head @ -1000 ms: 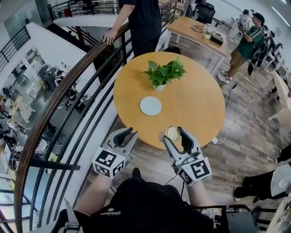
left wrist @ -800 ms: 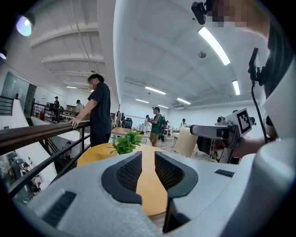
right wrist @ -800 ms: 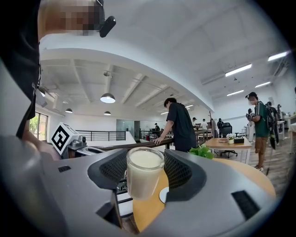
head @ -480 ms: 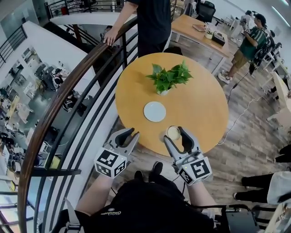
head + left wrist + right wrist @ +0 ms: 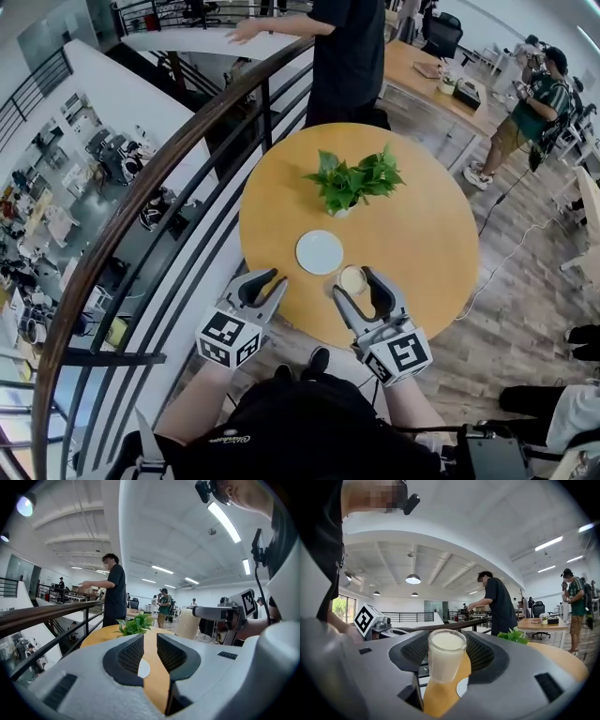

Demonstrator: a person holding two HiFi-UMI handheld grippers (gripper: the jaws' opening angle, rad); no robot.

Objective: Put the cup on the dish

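Note:
A glass cup (image 5: 353, 278) of cream-coloured filling hangs over the near edge of the round wooden table (image 5: 412, 234), with my right gripper (image 5: 353, 283) shut on its sides. In the right gripper view the cup (image 5: 446, 660) stands upright between the dark pads. The white dish (image 5: 320, 252) lies flat on the table just left of and beyond the cup, apart from it; part of the dish (image 5: 462, 687) shows low beside the cup. My left gripper (image 5: 272, 279) hovers at the table's near left edge, its jaws a narrow gap apart around nothing, and the dish (image 5: 143, 668) shows through that gap.
A potted green plant (image 5: 352, 183) stands on the table behind the dish. A curved dark railing (image 5: 159, 187) runs along the table's left, with a drop to a lower floor beyond. A person in black (image 5: 352, 56) stands at the table's far side. Desks and people are at the back right.
The table has come nearer, and my right gripper with the cup now sits closer to the dish. The person in black has lifted a hand off the railing.

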